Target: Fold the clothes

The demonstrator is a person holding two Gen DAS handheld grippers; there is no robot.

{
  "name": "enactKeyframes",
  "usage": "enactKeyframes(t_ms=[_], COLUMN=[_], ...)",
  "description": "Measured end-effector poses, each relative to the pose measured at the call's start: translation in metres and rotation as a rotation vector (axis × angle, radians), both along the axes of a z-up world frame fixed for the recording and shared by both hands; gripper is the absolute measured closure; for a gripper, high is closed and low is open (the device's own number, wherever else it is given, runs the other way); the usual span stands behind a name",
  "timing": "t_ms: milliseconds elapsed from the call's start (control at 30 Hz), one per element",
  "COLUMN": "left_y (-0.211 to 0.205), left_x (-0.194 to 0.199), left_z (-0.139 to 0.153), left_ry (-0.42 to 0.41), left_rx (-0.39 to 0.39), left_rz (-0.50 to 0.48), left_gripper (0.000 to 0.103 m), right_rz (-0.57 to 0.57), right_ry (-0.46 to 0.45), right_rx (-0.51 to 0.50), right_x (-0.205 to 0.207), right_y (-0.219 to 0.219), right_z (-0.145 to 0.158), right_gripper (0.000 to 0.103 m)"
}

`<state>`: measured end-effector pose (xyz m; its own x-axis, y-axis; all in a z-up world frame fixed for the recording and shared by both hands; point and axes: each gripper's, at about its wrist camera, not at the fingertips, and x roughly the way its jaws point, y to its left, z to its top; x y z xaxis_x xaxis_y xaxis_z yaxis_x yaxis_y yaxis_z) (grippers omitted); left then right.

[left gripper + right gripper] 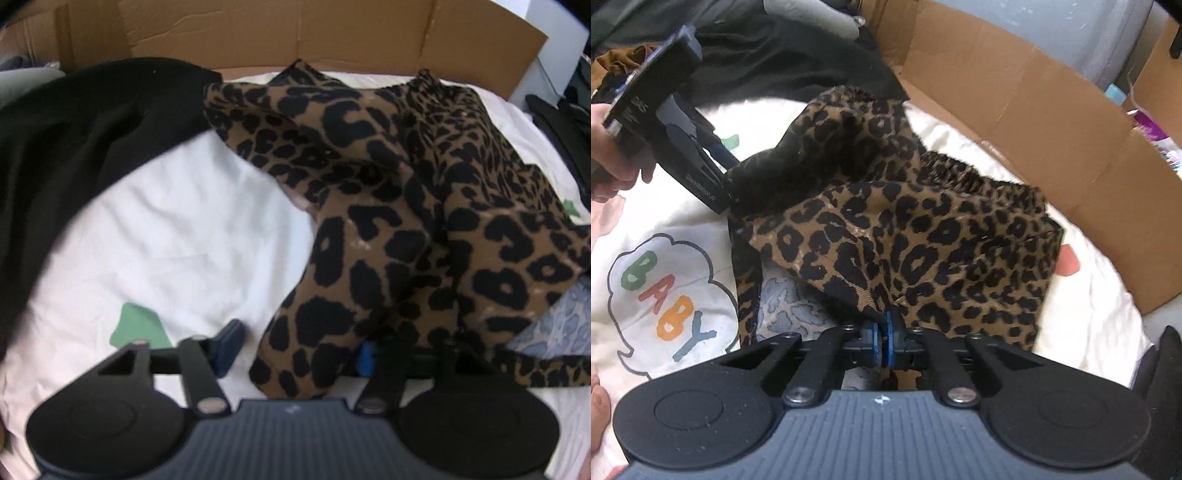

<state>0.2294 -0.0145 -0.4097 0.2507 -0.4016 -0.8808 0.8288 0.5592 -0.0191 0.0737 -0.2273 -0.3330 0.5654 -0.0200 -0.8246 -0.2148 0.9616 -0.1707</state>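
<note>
only the right wrist view is showing the left gripper (729, 192) from outside, a hand (613, 173) holding it, its tips hiding in cloth. the leopard-print garment (388, 206) is lying bunched on the white bedsheet (177, 229). the left jaws are standing spread with fabric draping between, the right gripper (884, 334) pinching an edge.

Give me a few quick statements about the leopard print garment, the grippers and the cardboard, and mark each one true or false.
1. The right gripper is shut on the leopard print garment. True.
2. The left gripper is shut. False: it is open, fabric draped between its fingers.
3. The garment lies on a bare wooden table. False: on a white sheet.
4. Cardboard stands behind the garment. True.
</note>
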Motion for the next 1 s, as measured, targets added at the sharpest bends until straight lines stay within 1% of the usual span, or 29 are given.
enactKeyframes(t_ms=[33,100,133,233,367,467,500,667,733,933,1000], left_y=[0.001,0.005,0.008,0.016,0.033,0.042,0.045,0.06,0.066,0.076,0.078], left_x=[0.001,0.005,0.007,0.007,0.004,0.005,0.006,0.009,0.011,0.022,0.025], left_z=[0.001,0.006,0.009,0.022,0.049,0.071,0.078,0.114,0.128,0.163,0.174], left_ry=[0.013,0.042,0.056,0.083,0.102,0.09,0.086,0.066,0.058,0.002,-0.016], left_rx=[-0.004,-0.001,0.0,-0.004,-0.013,-0.007,-0.005,0.006,0.01,0.036,0.042], left_rz=[0.009,0.028,0.038,0.039,0.034,0.037,0.039,0.044,0.047,0.053,0.052], left_gripper=[0.066,0.093,0.095,0.096,0.098,0.098,0.098,0.098,0.098,0.098,0.098], right_rz=[-0.016,-0.049,-0.066,-0.115,-0.203,-0.287,-0.341,-0.445,-0.503,-0.608,-0.626], right_ry=[-0.004,-0.011,-0.014,-0.025,-0.044,-0.062,-0.091,-0.12,-0.115,-0.124,-0.127], right_rx=[0.004,0.011,0.015,0.026,0.042,0.061,0.082,0.11,0.139,0.182,0.192], right_x=[-0.002,-0.006,-0.008,-0.014,-0.023,-0.031,-0.032,-0.045,-0.052,-0.071,-0.076], right_y=[-0.006,-0.017,-0.023,-0.041,-0.067,-0.091,-0.099,-0.131,-0.141,-0.17,-0.177], right_z=[0.005,0.015,0.02,0.035,0.052,0.062,0.065,0.08,0.084,0.087,0.089], right_gripper=[0.1,0.1,0.1,0.1,0.1,0.1,0.1,0.1,0.101,0.101,0.101])
